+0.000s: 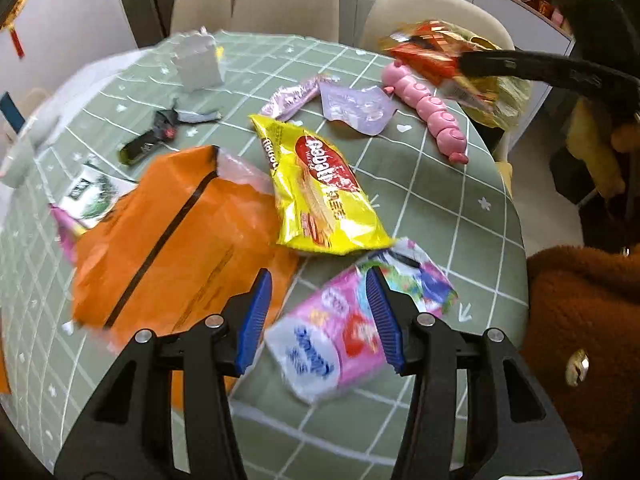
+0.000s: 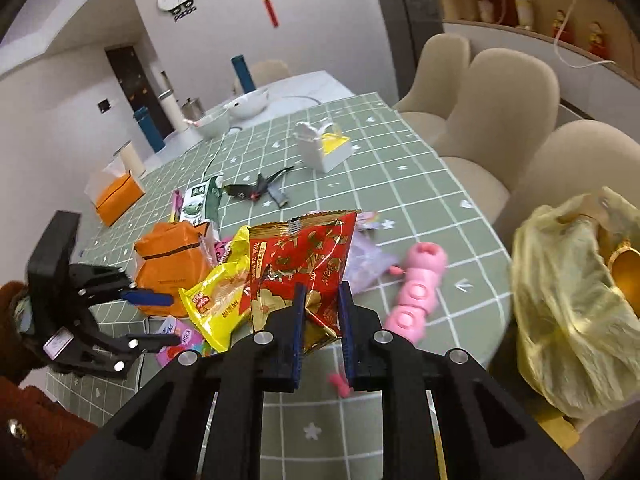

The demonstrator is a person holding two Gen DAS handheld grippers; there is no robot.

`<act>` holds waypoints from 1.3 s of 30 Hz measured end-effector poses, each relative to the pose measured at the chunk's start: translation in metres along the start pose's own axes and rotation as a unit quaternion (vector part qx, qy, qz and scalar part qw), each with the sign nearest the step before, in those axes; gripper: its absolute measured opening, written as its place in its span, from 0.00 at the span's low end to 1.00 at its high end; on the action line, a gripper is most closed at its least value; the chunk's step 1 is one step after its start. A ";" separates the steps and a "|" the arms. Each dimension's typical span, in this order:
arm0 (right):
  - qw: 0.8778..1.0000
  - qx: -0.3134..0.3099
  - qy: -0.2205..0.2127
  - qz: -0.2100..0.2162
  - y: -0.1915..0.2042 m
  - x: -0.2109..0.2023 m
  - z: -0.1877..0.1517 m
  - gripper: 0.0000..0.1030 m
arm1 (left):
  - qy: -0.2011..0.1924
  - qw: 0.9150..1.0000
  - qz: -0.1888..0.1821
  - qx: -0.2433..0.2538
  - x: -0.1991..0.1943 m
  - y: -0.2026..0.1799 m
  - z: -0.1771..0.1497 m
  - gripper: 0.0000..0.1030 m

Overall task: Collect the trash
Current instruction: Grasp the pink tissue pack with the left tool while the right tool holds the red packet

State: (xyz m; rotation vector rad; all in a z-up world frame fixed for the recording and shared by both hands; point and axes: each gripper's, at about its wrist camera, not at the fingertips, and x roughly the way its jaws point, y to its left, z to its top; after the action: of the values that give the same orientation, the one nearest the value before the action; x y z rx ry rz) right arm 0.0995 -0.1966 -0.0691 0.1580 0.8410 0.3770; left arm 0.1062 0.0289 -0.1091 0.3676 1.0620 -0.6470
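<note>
My right gripper [image 2: 322, 300] is shut on a red and gold snack wrapper [image 2: 304, 256] and holds it above the green checked tablecloth [image 2: 400, 184]; the same wrapper shows in the left wrist view [image 1: 432, 52] at the far right. My left gripper [image 1: 318, 286] is open and empty, just above a pink and white wrapper [image 1: 340, 332] near the table's front edge. A yellow wafer bag [image 1: 320, 188], an orange packet [image 1: 168, 240] and lilac wrappers [image 1: 356, 106] lie on the cloth.
A yellow plastic bag [image 2: 572, 308] hangs open off the table's right edge. A pink segmented toy [image 2: 416, 296], a white and yellow box [image 2: 324, 148], a black wrapper [image 2: 256, 190] and a green carton [image 2: 198, 200] lie on the table. Beige chairs [image 2: 500, 92] stand behind.
</note>
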 end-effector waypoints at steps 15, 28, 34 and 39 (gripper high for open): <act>0.999 0.027 -0.016 -0.023 -0.012 -0.021 -0.024 0.16 | 0.038 0.998 0.041 0.001 0.011 -0.024 -0.036 0.48; 0.998 0.033 -0.051 -0.008 -0.017 -0.043 -0.027 0.16 | 0.009 0.989 0.045 -0.138 -0.008 0.001 -0.060 0.50; 0.997 0.037 -0.059 -0.013 -0.023 -0.052 -0.032 0.16 | 0.006 0.985 0.105 -0.140 -0.001 -0.019 -0.066 0.36; 0.996 0.037 -0.073 -0.028 -0.029 -0.065 -0.034 0.16 | 0.004 0.983 0.098 -0.153 -0.012 -0.023 -0.048 0.09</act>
State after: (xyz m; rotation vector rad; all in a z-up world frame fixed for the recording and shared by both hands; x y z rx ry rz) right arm 0.0419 -0.2484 -0.0548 0.2275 0.7130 0.2779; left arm 0.0541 0.0429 -0.1193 0.2028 1.0980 -0.3003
